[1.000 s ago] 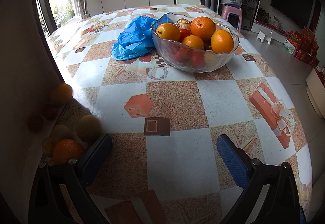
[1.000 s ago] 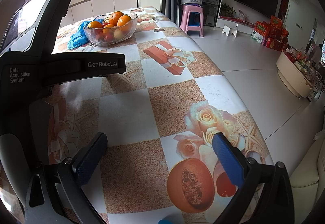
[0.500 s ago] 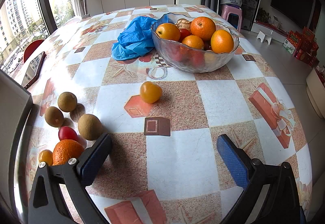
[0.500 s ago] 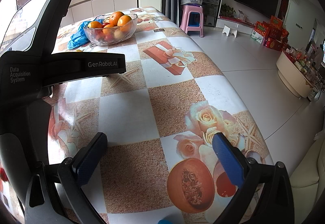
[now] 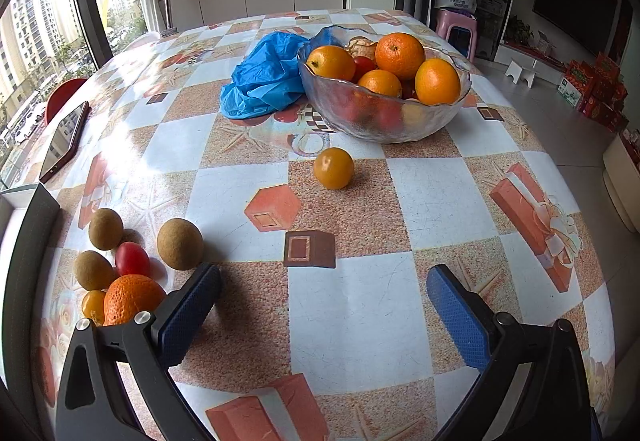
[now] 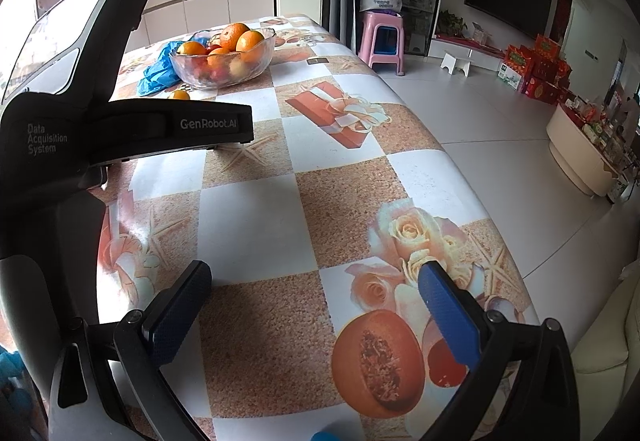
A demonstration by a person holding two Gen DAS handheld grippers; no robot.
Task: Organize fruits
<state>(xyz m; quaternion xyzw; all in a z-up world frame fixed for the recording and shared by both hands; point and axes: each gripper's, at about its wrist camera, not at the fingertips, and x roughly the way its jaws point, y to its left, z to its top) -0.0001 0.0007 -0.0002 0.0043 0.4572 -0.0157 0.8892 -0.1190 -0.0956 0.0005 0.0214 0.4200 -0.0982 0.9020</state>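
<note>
A glass bowl [image 5: 420, 121] with oranges and red fruit stands at the far middle of the table; it also shows in the right wrist view [image 6: 200, 77]. A small orange [image 5: 333, 167] lies alone in front of it. Near my left gripper's left finger lie three brown kiwis [image 5: 179, 243], a red tomato [image 5: 132, 259], an orange [image 5: 132, 297] and a small yellow fruit [image 5: 93, 305]. My left gripper [image 5: 324, 305] is open and empty above the table. My right gripper [image 6: 316, 305] is open and empty near the table's right edge.
A crumpled blue plastic bag [image 5: 264, 77] lies left of the bowl. A phone [image 5: 64, 141] lies at the table's left edge. The left gripper's black body [image 6: 80, 129] fills the left of the right wrist view. The table edge [image 6: 460, 161] drops to the floor on the right.
A dark obstruction at the left of the left wrist view cleared, uncovering the loose fruits and phone. The small orange rolled from mid-table toward the bowl. Both grippers stayed still.
</note>
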